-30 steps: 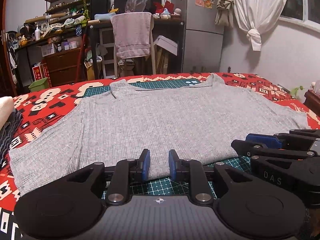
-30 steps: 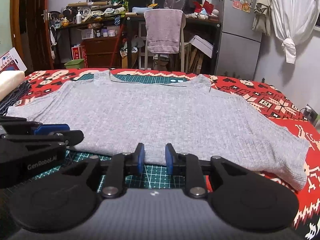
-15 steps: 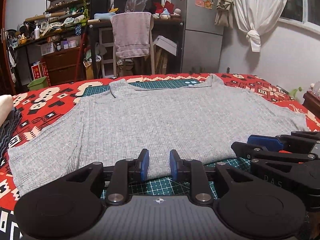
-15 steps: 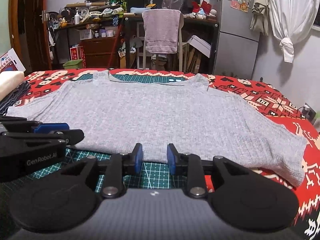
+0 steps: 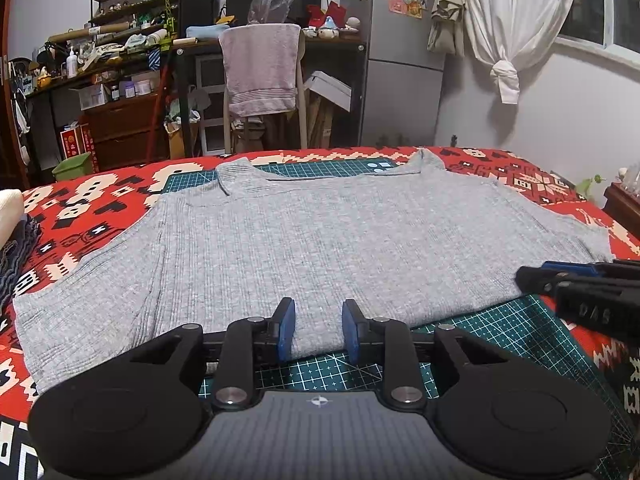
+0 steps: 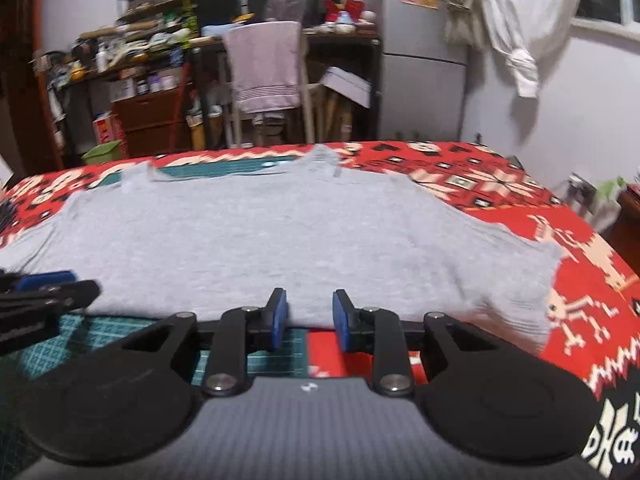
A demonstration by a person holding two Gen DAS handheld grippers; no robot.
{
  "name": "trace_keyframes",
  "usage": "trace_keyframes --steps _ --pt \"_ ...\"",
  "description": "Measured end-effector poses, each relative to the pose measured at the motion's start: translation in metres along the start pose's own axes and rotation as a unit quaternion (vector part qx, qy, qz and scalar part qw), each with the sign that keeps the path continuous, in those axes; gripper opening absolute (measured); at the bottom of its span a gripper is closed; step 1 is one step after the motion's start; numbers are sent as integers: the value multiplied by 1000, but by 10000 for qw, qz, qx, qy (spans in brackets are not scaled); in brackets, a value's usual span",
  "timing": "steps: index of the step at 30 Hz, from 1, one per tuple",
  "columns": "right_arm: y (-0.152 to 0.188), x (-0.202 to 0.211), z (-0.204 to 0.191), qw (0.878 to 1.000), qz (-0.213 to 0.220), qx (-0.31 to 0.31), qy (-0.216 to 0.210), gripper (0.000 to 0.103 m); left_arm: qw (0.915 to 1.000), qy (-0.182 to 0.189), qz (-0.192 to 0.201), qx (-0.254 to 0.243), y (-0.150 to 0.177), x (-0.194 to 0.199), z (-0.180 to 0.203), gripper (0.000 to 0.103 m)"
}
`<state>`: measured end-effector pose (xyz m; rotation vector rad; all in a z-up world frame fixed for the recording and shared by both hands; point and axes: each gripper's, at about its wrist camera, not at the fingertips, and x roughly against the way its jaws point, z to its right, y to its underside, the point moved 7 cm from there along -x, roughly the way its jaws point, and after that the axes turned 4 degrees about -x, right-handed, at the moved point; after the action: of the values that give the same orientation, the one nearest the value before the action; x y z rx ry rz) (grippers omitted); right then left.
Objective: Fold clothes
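The grey top (image 5: 320, 240) lies unmoved; the right hand-held gripper (image 6: 306, 320) has shifted right, both hand-held grippers' jaws narrowly parted, empty.

My left camera sits low at the near hem of the grey sweater (image 5: 320, 240), looking along my left gripper (image 5: 316, 330) across the bed toward the towel-draped chair (image 5: 260, 72). My right camera looks the same way from further right, just as close, blurred. Both share the sweater, chair and fridge (image 6: 424, 72); each catches the other gripper at its edge.
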<state>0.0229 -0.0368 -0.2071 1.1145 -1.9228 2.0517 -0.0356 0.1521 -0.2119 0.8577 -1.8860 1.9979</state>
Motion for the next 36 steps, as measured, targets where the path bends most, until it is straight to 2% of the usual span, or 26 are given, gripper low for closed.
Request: trace_keyframes --steps 7,12,18,22,27,30,36 --pt "-5 3 55 9976 65 -321 616 27 10000 9 -1 3 0 0 0 26" --pt "-10 2 70 9965 85 -489 674 24 10000 -7 -1 -12 0 0 1 27" --pt "-12 -2 9 9997 62 225 -34 21 10000 -20 -4 -33 0 0 1 27" --pt "-5 -7 -32 9978 -126 431 -481 19 10000 -17 -4 -32 0 0 1 27" --pt "1 -1 -75 9931 -160 775 -863 19 10000 -11 -4 -31 0 0 1 27" --pt "3 1 -89 9920 -192 847 -916 19 10000 -1 -4 -25 0 0 1 27" --pt "5 -7 -77 9952 -230 636 -712 19 10000 8 -3 -16 0 0 1 27"
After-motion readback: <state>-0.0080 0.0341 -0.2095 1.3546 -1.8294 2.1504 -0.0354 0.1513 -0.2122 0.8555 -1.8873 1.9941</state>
